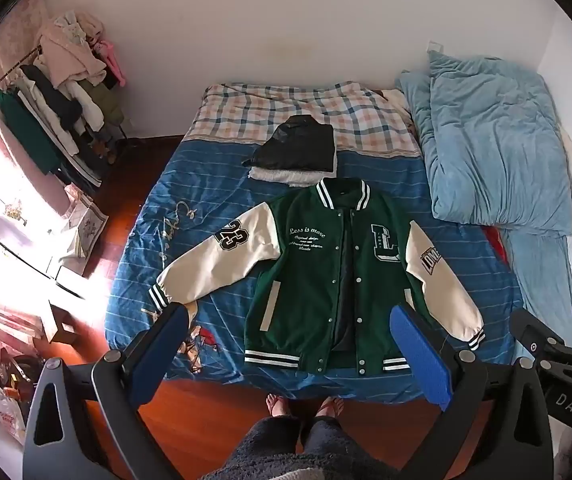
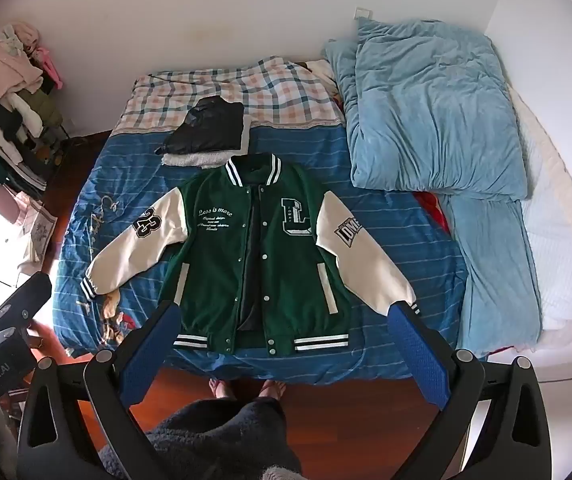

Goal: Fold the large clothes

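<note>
The fingers [image 1: 422, 354] of the left gripper [image 1: 292, 356] stand wide apart with nothing between them, low in the left wrist view, held above the bed's near edge. The right gripper [image 2: 286, 348] is the same: its blue-padded fingers [image 2: 418, 354] are spread apart and grip nothing, framing the lower part of the jacket in the right wrist view.

The jacket [image 1: 326, 280] lies flat on the bed [image 1: 222, 184], front up and unbuttoned, in the middle of both frames. Its body is green, its sleeves are cream and stretched out to either side, and its collar, cuffs and hem are striped. The hem lies near the bed's lower edge.

Just above the collar sits a folded black garment [image 1: 298, 148] on top of a white fluffy one [image 1: 282, 176]. A light blue quilt [image 1: 494, 152] is bunched at the right of the frame. At the upper left a clothes rack [image 1: 62, 104] is loaded with garments. At the bottom centre, bare feet [image 1: 306, 404] stand on the wooden floor [image 1: 214, 412].
</note>
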